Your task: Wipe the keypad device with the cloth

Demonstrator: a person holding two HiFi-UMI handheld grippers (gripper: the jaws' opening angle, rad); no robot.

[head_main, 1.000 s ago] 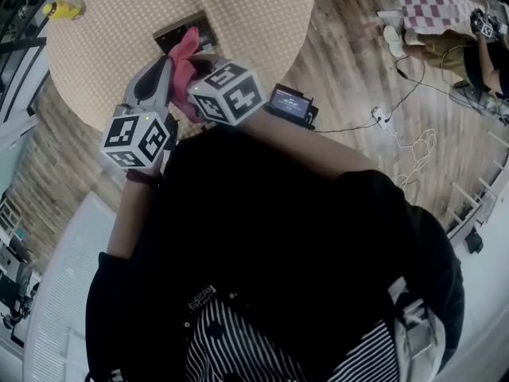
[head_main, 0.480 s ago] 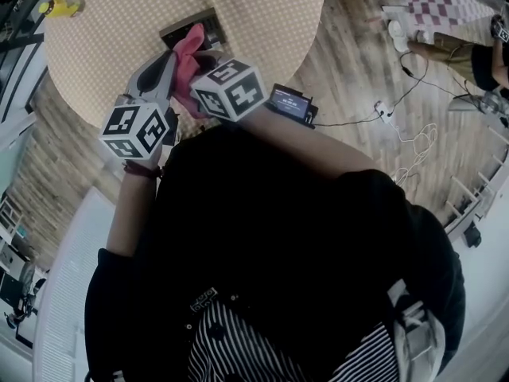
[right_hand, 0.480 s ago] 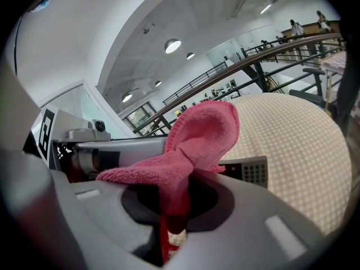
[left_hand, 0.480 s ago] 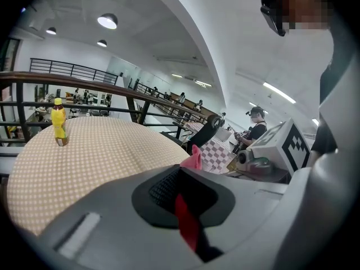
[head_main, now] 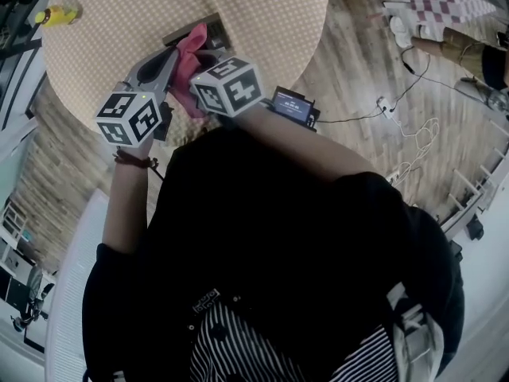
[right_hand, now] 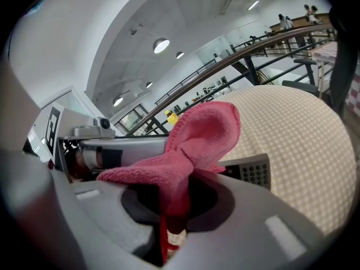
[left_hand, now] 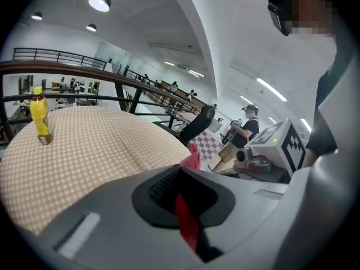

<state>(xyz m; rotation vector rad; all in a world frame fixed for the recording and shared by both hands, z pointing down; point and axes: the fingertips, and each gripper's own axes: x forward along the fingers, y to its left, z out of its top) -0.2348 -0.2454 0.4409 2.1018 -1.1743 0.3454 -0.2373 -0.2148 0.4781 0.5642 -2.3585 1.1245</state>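
Observation:
The pink cloth (head_main: 189, 54) is bunched up in my right gripper (right_hand: 180, 201), whose jaws are shut on it; its folds rise above the jaws (right_hand: 197, 139). Just beyond the cloth, the dark keypad device (head_main: 215, 30) lies on the round checkered table (head_main: 262, 14); a corner with buttons (right_hand: 253, 172) shows in the right gripper view. My left gripper (left_hand: 183, 193) is close beside the right one, jaws together with nothing seen between them. The cloth's tip (left_hand: 193, 157) pokes up past it. In the head view the cloth hides much of the device.
A yellow bottle (head_main: 56, 13) stands at the table's far left edge, also the bottle (left_hand: 39, 117) in the left gripper view. A small screen unit (head_main: 292, 104) and cables (head_main: 406, 126) lie on the wooden floor to the right. A person (left_hand: 247, 129) stands beyond the table.
Both grippers, with the cloth, have crept a little farther over the table toward the device. The grip on the cloth is unchanged.

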